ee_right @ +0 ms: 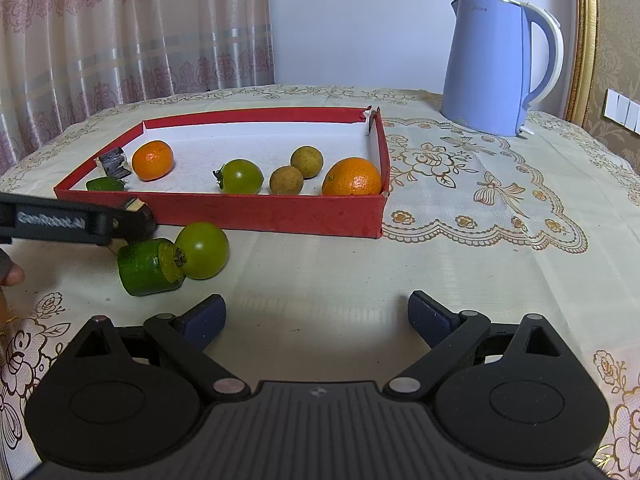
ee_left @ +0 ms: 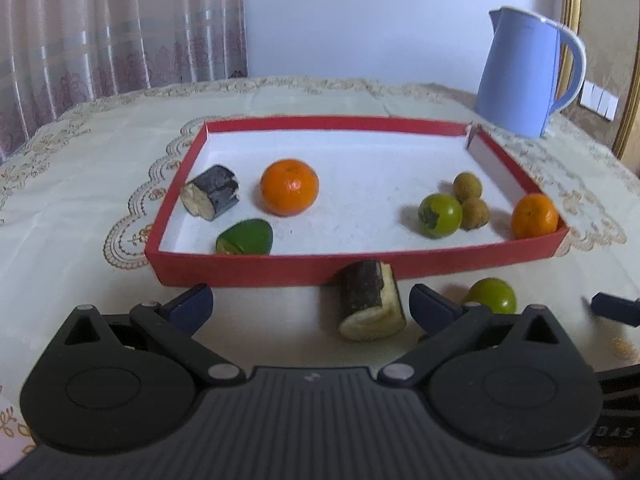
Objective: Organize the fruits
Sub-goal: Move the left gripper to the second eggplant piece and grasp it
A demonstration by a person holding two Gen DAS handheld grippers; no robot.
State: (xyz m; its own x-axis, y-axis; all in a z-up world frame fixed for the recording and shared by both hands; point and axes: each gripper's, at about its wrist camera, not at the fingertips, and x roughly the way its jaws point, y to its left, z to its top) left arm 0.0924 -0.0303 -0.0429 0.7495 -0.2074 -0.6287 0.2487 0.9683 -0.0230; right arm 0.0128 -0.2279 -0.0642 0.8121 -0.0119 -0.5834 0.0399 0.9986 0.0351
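A red tray (ee_left: 280,270) (ee_right: 260,212) holds two oranges (ee_left: 289,187) (ee_right: 351,178), a green fruit (ee_left: 439,214) (ee_right: 240,177), two brown longans (ee_left: 472,200) (ee_right: 296,170), a dark cut piece (ee_left: 210,196) and a green wedge (ee_left: 245,237). Outside its front wall lie a dark cut piece (ee_left: 370,300), a green fruit (ee_left: 493,295) (ee_right: 202,250) and a green cut piece (ee_right: 150,266). My left gripper (ee_left: 310,304) is open, with the dark piece between its fingers. My right gripper (ee_right: 316,314) is open and empty over bare cloth.
A blue kettle (ee_left: 524,72) (ee_right: 496,64) stands at the back right of the table. An embroidered cloth (ee_right: 480,208) covers the table. The left gripper's arm (ee_right: 60,220) shows at the left of the right wrist view. Curtains hang behind.
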